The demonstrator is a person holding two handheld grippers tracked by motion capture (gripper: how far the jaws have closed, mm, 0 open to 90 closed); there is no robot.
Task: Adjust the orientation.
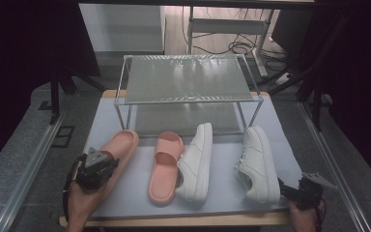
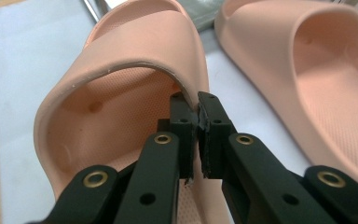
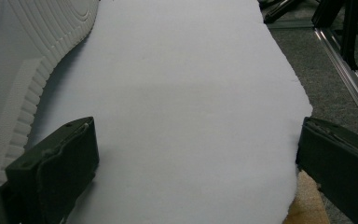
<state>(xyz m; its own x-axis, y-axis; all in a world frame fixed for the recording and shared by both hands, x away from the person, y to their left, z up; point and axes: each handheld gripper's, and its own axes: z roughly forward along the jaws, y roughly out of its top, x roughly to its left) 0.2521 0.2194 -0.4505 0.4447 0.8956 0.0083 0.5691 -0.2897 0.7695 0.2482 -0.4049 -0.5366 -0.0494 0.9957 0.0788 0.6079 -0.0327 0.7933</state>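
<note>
Left gripper (image 2: 198,109) fingers pinch pink slipper (image 2: 135,88) strap edge, hand level.

Two slides showing peach-pink: one (image 1: 121,145) left of the other (image 1: 165,164); two sneakers right of those, showing white, nearer one (image 1: 196,162) and farther one (image 1: 258,162); mat (image 1: 135,188) under all appearing pale blue-grey; left gripper (image 2: 196,116) jaws showing black with brass-coloured rivets.

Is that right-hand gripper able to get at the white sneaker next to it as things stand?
Probably yes. The right gripper has its jaws open with nothing between them, and the right white sneaker lies just beside it on the grey mat, heel end nearest, with nothing in between.
</note>
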